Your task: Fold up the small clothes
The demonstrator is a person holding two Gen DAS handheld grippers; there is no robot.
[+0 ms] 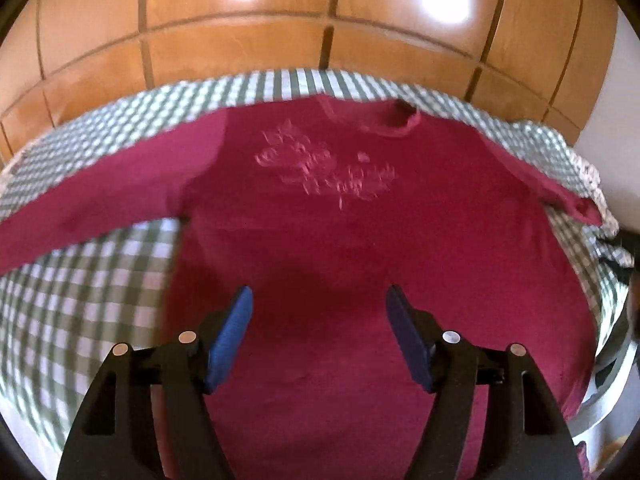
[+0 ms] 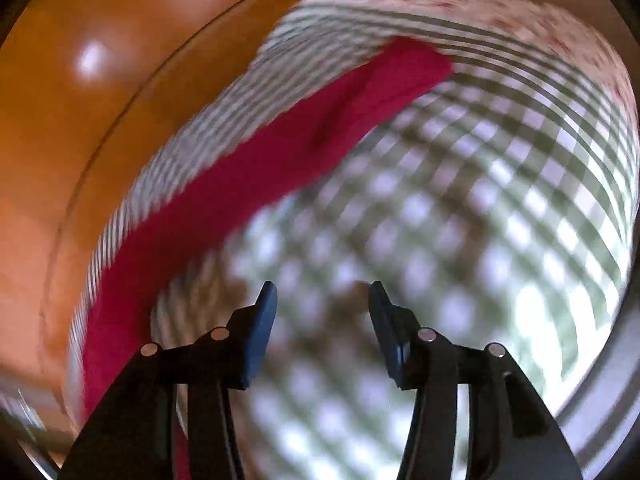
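- Left gripper: blue pads wide apart, nothing between them; it hovers over the lower body of the shirt, not touching as far as I can tell.
- Right gripper: pads also apart, empty; under it only checked cloth, view v. blurred.
- Task thing: magenta long-sleeve shirt, lying flat, front up w/ tone-on-tone raised motif on the chest, neckline at the far end, hem nearest the left fingers.
- Key relation: shirt's long axis runs straight away from the left fingers, hem to collar; both sleeves spread out sideways. Left sleeve goes out left of the body, right sleeve reaches the right edge of the bed cover.
- In the right wrist view that sleeve lies ahead and to the left of the fingers, running diagonally, cuff end far from the pads. So left is right over the body; right is beside the garment, nearer one sleeve.
- Judgement: fold not yet begun; prob. sleeves need to come in over the body first, each gripper taking its own side.
- Surface: green-and-white gingham cover, soft, some ripples; a floral-print fabric shows at its far edge.
- Room: glossy orange-brown wood panelled wall or wardrobe behind, w/ light glare on it.
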